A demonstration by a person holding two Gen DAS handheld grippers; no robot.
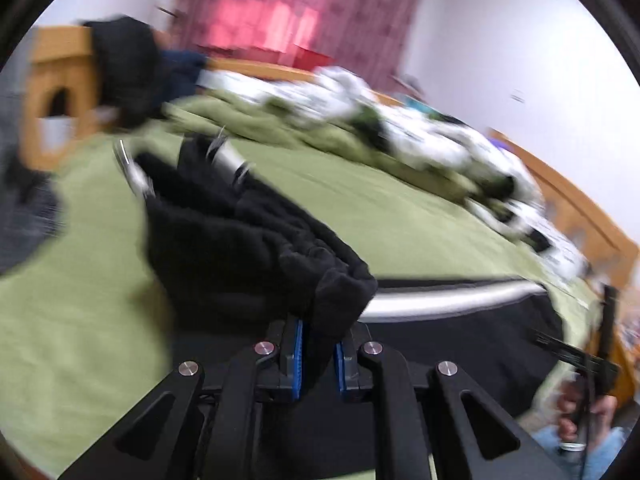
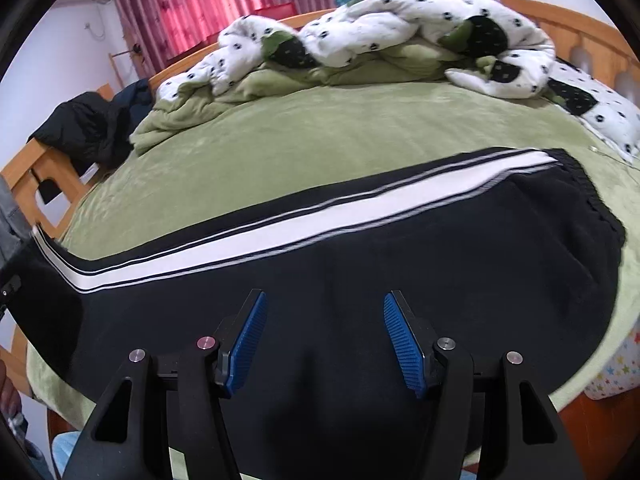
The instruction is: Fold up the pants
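Two hand-held grippers noted: your left hand-held gripper (image 1: 318,354) clamps the black pants (image 2: 360,264) at a bunched end, lifted apparently to fold over the bed (image 2: 280,132), while your right hand-held gripper (image 2: 324,340) hovers spread above them.

1. You face a bed (image 2: 280,140) spread with a green blanket, set in a wooden frame (image 2: 592,36).
2. Red curtains (image 2: 192,0) glow with daylight behind it.
3. White walls (image 1: 500,40) surround you.

left claw (image 1: 318,354) clamps bunched black pants (image 1: 240,240) | raised over green bed (image 1: 400,216) | view blurred
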